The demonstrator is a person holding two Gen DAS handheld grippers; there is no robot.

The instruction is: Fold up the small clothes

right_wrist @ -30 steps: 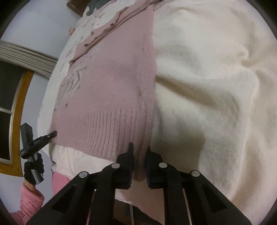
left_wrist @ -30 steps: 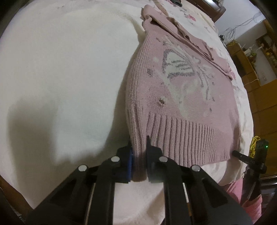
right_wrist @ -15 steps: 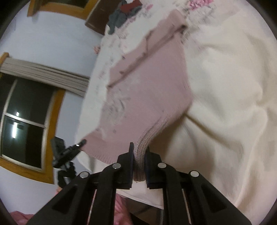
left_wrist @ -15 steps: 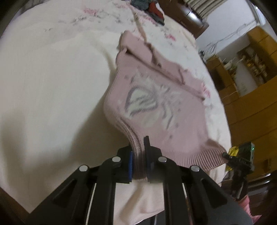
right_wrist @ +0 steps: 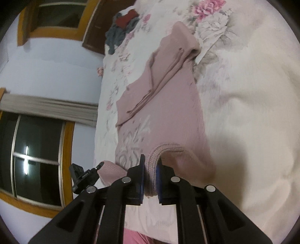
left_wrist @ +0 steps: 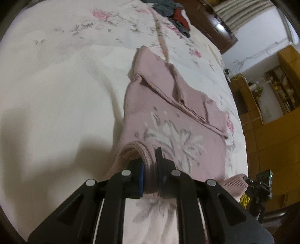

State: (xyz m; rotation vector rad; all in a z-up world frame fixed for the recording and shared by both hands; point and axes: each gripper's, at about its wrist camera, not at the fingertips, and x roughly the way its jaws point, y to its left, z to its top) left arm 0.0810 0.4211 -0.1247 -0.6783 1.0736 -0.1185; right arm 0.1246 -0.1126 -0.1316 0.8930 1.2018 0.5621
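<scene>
A small pink knit sweater (left_wrist: 168, 120) with a white and grey butterfly pattern lies on a cream bedspread, its sleeves folded across the chest. My left gripper (left_wrist: 150, 169) is shut on one corner of its ribbed hem, which is lifted off the bed and curls over toward the collar. My right gripper (right_wrist: 151, 169) is shut on the other hem corner of the sweater (right_wrist: 165, 105), lifted the same way. Each gripper shows small in the other's view, the right one (left_wrist: 260, 182) and the left one (right_wrist: 84, 174), with hem held at its tip.
The bedspread (left_wrist: 56, 93) has a floral print toward its far end. A pile of dark and red clothes (left_wrist: 174, 15) lies at the far end of the bed. Wooden furniture (left_wrist: 277, 105) stands to one side, a window (right_wrist: 37, 159) to the other. Pink cloth (right_wrist: 135, 237) shows below the bed edge.
Both grippers have raised the hem off the bed and carried it forward toward the collar. The lower part of the sweater now arches up and over the butterfly pattern.
</scene>
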